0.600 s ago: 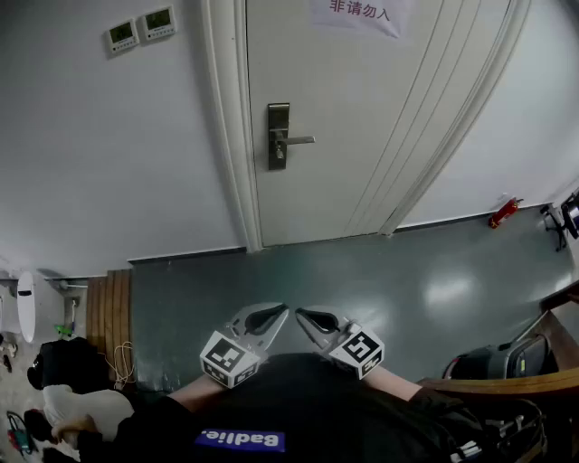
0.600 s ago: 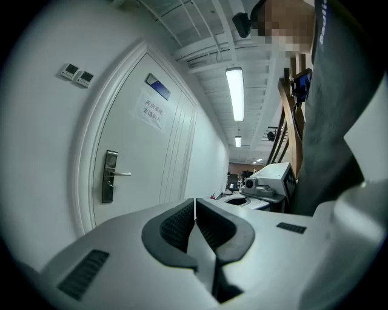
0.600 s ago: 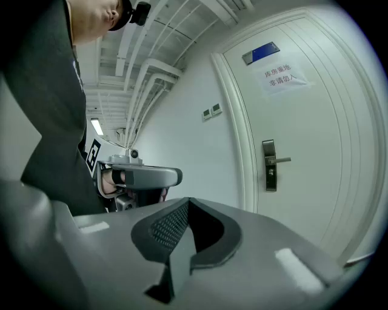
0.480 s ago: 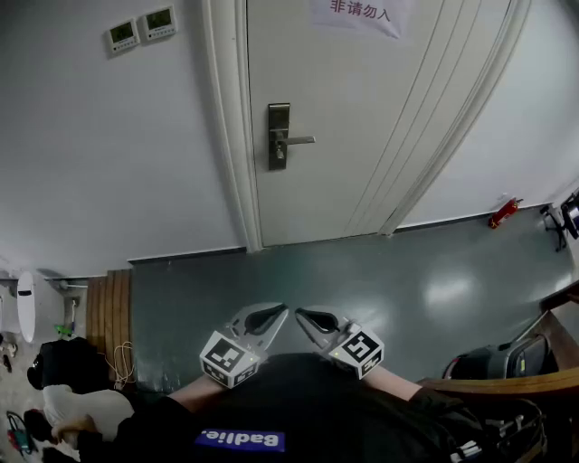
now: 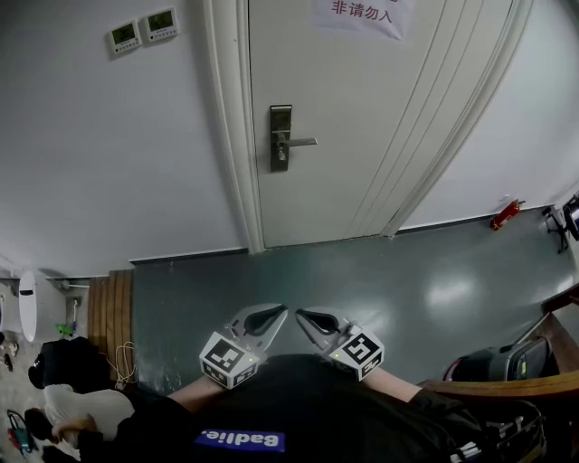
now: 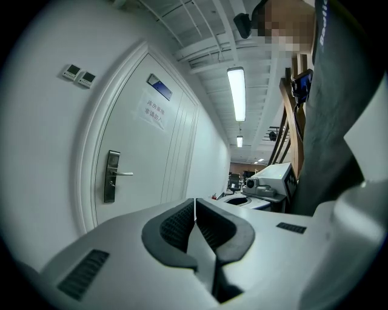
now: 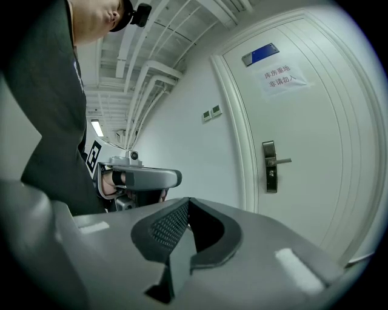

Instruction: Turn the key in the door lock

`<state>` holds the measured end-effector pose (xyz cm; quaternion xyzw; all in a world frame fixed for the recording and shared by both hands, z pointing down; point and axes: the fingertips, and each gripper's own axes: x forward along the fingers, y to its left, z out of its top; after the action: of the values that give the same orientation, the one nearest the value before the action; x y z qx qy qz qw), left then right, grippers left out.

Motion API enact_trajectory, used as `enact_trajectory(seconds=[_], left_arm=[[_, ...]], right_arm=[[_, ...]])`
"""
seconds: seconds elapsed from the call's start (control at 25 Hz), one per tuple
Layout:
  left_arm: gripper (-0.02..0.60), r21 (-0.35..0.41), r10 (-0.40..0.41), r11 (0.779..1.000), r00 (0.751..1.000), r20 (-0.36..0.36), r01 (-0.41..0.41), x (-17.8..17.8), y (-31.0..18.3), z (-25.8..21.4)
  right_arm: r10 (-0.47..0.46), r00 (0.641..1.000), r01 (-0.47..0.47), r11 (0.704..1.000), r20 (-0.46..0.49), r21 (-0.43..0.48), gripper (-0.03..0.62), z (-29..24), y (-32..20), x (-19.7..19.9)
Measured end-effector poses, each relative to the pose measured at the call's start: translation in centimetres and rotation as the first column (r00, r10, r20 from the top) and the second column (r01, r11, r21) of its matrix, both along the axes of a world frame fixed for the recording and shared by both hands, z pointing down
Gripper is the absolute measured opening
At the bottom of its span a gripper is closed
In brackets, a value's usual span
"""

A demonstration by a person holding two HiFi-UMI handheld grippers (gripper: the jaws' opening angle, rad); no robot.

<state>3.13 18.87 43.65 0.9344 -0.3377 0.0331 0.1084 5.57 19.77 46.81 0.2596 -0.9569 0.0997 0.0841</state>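
Note:
The white door (image 5: 362,118) stands closed ahead, far from both grippers. Its metal lock plate (image 5: 281,137) carries a lever handle (image 5: 299,141) pointing right. Under the lever is a small dark spot, too small to tell whether it is a key. My left gripper (image 5: 274,313) and right gripper (image 5: 309,317) are held close to my body, tips nearly meeting, both shut and empty. In the left gripper view the shut gripper (image 6: 194,200) points toward the lock plate (image 6: 111,176). In the right gripper view the shut gripper (image 7: 188,200) has the lock plate (image 7: 269,166) to its upper right.
Two wall control panels (image 5: 143,29) hang left of the door frame. A paper notice (image 5: 360,11) is taped on the door. A red object (image 5: 505,213) lies by the right wall. Wooden slats (image 5: 109,312) and bags sit at the left, wooden furniture (image 5: 507,384) at the right.

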Motion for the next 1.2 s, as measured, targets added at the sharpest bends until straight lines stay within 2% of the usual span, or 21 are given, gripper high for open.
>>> enact_trajectory(seconds=[0.2, 0.48, 0.56, 0.72, 0.92, 1.2], left_arm=[[0.014, 0.011, -0.003, 1.0, 1.0, 0.011, 0.002, 1.3, -1.1, -0.4], [0.014, 0.011, -0.048, 0.999, 0.999, 0.017, 0.048, 4.7, -3.8, 0.2], [0.014, 0.007, -0.066, 0.998, 0.998, 0.017, 0.066, 4.8, -4.9, 0.6], [0.014, 0.022, -0.091, 0.996, 0.996, 0.013, 0.091, 3.0, -8.7, 0.3], [0.014, 0.052, -0.066, 0.996, 0.998, -0.014, 0.066, -0.9, -15.6, 0.7], [0.014, 0.064, -0.004, 0.998, 0.999, -0.033, 0.006, -8.5, -26.3, -0.2]], right_arm=[[-0.014, 1.0, 0.014, 1.0, 0.019, 0.016, 0.002, -0.5, -1.0, 1.2], [-0.135, 0.99, 0.132, 0.988, 0.043, 0.079, 0.0, -1.2, -3.2, 3.3], [-0.136, 0.99, 0.133, 0.989, 0.043, 0.07, 0.002, -0.6, -4.3, 3.7], [-0.054, 0.998, 0.055, 0.996, -0.015, 0.076, 0.002, 0.4, -8.7, 3.6], [0.027, 0.996, -0.02, 0.996, -0.086, 0.082, 0.002, 2.2, -16.1, -0.4], [0.19, 0.955, -0.155, 0.974, -0.226, 0.163, 0.002, 3.7, -28.3, -5.8]])
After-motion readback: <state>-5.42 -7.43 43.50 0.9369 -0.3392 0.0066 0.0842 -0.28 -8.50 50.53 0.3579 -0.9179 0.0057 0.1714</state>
